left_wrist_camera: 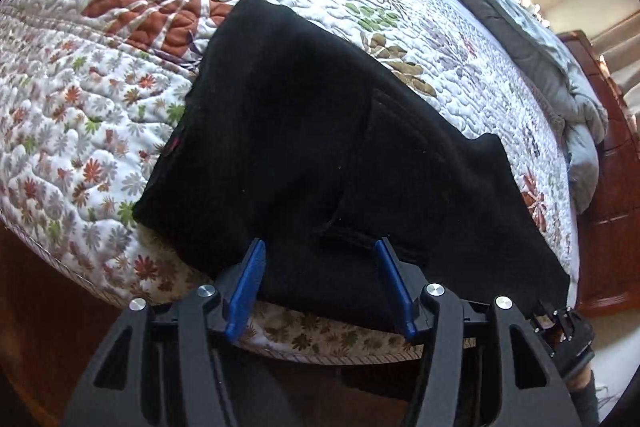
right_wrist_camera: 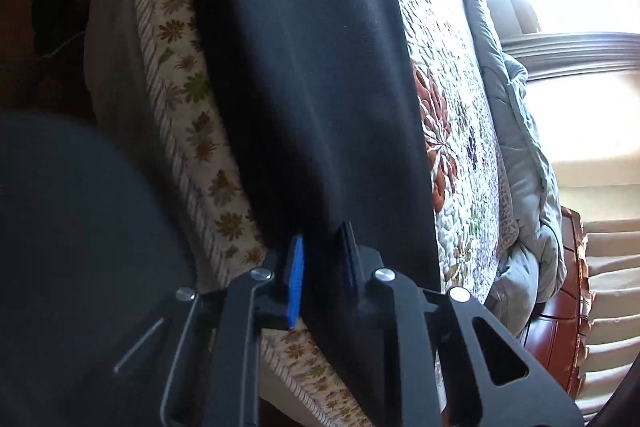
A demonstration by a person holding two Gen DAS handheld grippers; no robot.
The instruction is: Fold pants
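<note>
No brand, label or writing can be read anywhere; the only mark on the black pants (left_wrist_camera: 304,147) is a small reddish spot at their left edge, too small to make out.

The pants lie partly folded on a floral quilt (left_wrist_camera: 100,99) that covers the bed, with their near edge draped over the quilt's bordered front side. A seam or pocket outline shows faintly on the dark cloth. Beyond the quilt a grey-blue comforter (left_wrist_camera: 560,67) is bunched along the far side of the bed, and a reddish wooden piece of furniture (left_wrist_camera: 612,211) stands past it beside a bright window.

The left gripper (left_wrist_camera: 320,267) hangs over the near edge of the pants with its 2 blue pads (left_wrist_camera: 246,287) spread well apart. The cloth lies between and under them, but neither pad presses on it, so it holds nothing.

In the right wrist view the right gripper (right_wrist_camera: 322,267) has its jaws drawn close together around the edge of the pants (right_wrist_camera: 312,67). The left blue pad (right_wrist_camera: 295,283) shows clearly; the other finger is mostly dark against the cloth. A fold of the fabric runs between them and appears pinched, though the black cloth against black fingers makes the contact hard to judge.

A large dark blurred shape (right_wrist_camera: 72,247) fills the lower left of that view and hides what is behind it. In the left wrist view, part of the right gripper's body shows at the pants' right corner, cut off by the frame edge.
</note>
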